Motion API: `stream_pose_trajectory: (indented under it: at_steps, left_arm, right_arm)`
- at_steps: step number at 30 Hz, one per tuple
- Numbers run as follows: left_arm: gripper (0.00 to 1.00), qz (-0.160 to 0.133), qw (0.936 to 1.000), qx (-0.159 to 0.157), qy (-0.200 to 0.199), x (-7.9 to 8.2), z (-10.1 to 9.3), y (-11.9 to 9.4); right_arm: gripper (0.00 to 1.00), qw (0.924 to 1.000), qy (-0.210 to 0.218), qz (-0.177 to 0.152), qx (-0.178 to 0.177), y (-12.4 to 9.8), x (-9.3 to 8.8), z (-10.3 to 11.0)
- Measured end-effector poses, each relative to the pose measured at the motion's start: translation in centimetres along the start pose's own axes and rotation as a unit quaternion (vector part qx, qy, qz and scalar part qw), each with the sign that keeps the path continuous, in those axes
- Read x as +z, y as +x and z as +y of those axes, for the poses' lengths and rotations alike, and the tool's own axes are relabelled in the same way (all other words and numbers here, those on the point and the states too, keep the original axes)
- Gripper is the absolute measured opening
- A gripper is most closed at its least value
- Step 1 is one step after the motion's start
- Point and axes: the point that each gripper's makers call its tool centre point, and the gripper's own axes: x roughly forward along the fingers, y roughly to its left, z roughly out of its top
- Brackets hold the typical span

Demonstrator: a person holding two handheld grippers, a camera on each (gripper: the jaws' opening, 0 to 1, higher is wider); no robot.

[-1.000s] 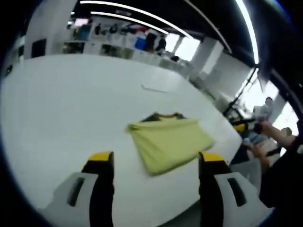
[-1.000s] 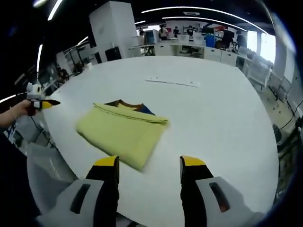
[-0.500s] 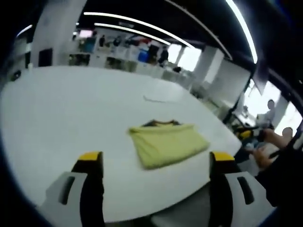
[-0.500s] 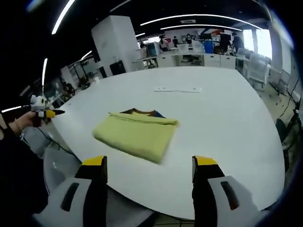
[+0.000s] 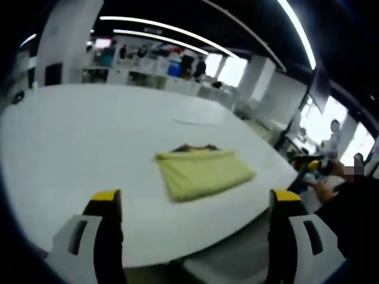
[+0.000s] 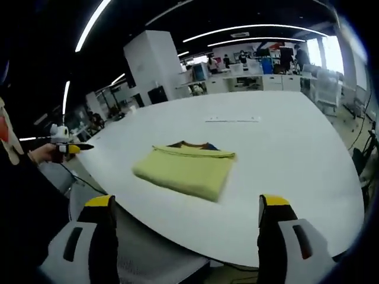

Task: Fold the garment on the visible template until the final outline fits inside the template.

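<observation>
I can read no words or labels anywhere. The folded yellow cloth garment (image 5: 203,171) (image 6: 186,170) lies flat on the big white desk (image 5: 71,136) (image 6: 284,148), near its edge. My left gripper (image 5: 192,204) and right gripper (image 6: 186,210) both hang off the desk with fingers wide, holding nothing. A thin pale strip (image 6: 232,119) lies farther back.

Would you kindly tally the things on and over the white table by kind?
Folded yellow garment: 1
Thin pale strip lying beyond it: 1
Grippers, left gripper and right gripper, both open and empty: 2
Total: 4
</observation>
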Motion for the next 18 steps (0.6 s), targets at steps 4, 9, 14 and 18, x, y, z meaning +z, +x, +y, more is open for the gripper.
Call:
stream_pose_trajectory:
  at_steps: [4, 9, 14, 18]
  left_arm:
    - [0.99, 0.002, 1.0000, 0.001, 0.000, -0.1, 0.0, 0.1]
    - [0.99, 0.005, 1.0000, -0.006, 0.004, 0.0, -0.5, 0.6]
    - [0.99, 0.008, 0.9999, -0.007, 0.002, 0.1, -0.4, 1.0]
    - [0.99, 0.009, 0.9999, -0.006, 0.000, 0.2, -0.3, 1.2]
  right_arm:
    - [1.00, 1.0000, 0.000, 0.004, 0.000, 0.1, -0.1, 0.0]
    - [1.00, 1.0000, 0.002, 0.004, 0.003, 0.4, -0.1, -0.1]
    - [0.96, 0.9999, -0.001, 0.014, 0.007, 0.6, -0.5, -0.1]
    - [0.95, 0.9998, 0.003, 0.017, 0.008, 0.8, -0.7, -0.3]
